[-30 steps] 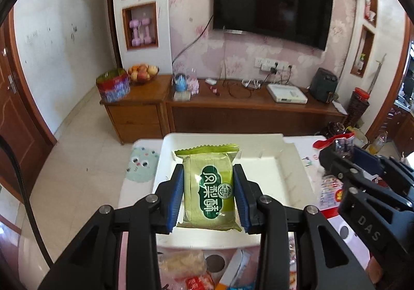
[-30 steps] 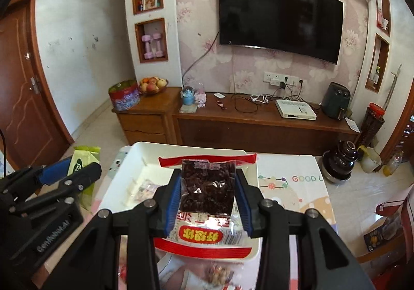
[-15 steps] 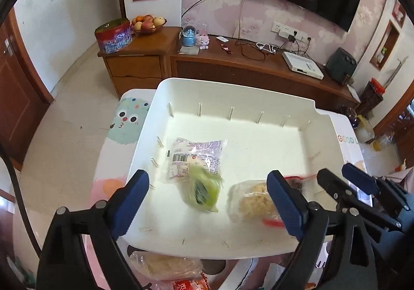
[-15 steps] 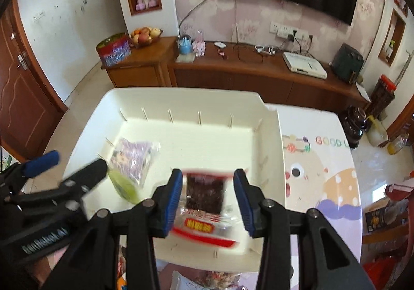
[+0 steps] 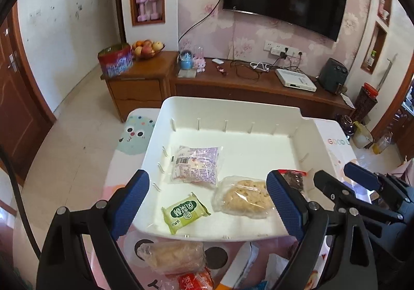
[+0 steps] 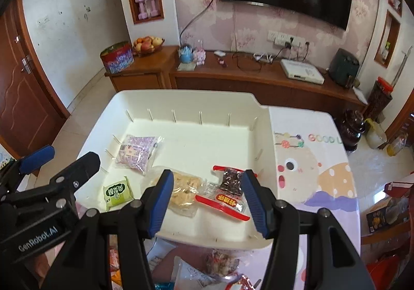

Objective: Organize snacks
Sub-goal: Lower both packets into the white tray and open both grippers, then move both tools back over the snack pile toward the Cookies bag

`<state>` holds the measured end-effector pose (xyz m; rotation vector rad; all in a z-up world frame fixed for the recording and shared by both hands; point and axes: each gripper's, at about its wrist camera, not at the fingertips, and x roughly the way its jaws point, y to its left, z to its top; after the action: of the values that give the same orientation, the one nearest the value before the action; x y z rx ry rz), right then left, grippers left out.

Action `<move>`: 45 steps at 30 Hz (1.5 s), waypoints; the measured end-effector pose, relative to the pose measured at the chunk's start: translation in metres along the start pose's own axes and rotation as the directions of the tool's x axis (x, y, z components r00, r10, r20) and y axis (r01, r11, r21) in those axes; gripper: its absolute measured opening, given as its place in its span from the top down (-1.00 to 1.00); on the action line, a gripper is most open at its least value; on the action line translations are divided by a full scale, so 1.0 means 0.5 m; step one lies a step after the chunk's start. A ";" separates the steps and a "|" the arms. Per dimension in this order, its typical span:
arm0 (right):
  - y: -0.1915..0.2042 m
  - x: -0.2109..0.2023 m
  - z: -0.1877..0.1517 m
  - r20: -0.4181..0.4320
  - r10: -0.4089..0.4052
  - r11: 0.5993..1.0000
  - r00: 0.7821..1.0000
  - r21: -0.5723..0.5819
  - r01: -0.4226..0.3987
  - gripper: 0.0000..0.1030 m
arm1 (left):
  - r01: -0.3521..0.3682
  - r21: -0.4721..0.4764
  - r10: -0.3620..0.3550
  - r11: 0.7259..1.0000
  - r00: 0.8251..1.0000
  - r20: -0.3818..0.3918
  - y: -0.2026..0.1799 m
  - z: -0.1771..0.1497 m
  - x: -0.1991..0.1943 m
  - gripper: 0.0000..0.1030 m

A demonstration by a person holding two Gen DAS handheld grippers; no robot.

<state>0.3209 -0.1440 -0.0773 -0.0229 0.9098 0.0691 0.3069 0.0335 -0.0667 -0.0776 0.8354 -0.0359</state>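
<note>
A white tray (image 5: 233, 106) (image 6: 186, 94) stands on the table. In it lie a green snack pack (image 5: 185, 212) (image 6: 117, 191), a purple-and-white pack (image 5: 195, 164) (image 6: 137, 151), a clear bag of beige puffs (image 5: 244, 196) (image 6: 185, 190) and a red-edged pack of dark pieces (image 6: 230, 187) (image 5: 293, 178). My left gripper (image 5: 207, 207) is open and empty above the tray's near edge, over the green pack. My right gripper (image 6: 207, 198) is open and empty just above the red-edged pack.
More loose snack packs lie on the table in front of the tray (image 5: 173, 256) (image 6: 220, 264). The table's cartoon-printed cloth (image 6: 310, 160) shows to the tray's right. A wooden TV cabinet (image 5: 233, 82) stands beyond, across the floor.
Both grippers opened. The green pack dropped from the left one and the red-edged pack from the right one; both now lie in the tray. Both grippers have pulled back slightly.
</note>
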 end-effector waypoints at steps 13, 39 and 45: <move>-0.010 -0.161 -0.046 0.116 0.010 1.000 0.993 -0.010 -0.009 -0.08 | 0.011 0.072 -0.015 0.997 0.998 0.065 -0.028 -0.040 -0.158 -0.78; 0.010 -0.346 -0.351 0.070 0.151 0.977 0.986 -0.162 -0.138 -0.31 | 0.066 0.023 -0.067 0.998 0.997 0.029 0.013 -0.329 -0.334 -0.99; 0.025 -0.296 -0.427 -0.006 0.184 0.949 0.983 -0.258 -0.180 -0.30 | 0.087 -0.029 -0.089 0.996 0.995 -0.055 0.047 -0.406 -0.302 -0.99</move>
<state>0.0611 -0.1493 -0.0915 -0.1803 0.8779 0.3594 0.0550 0.0554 -0.0927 -0.1393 0.8888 -0.1101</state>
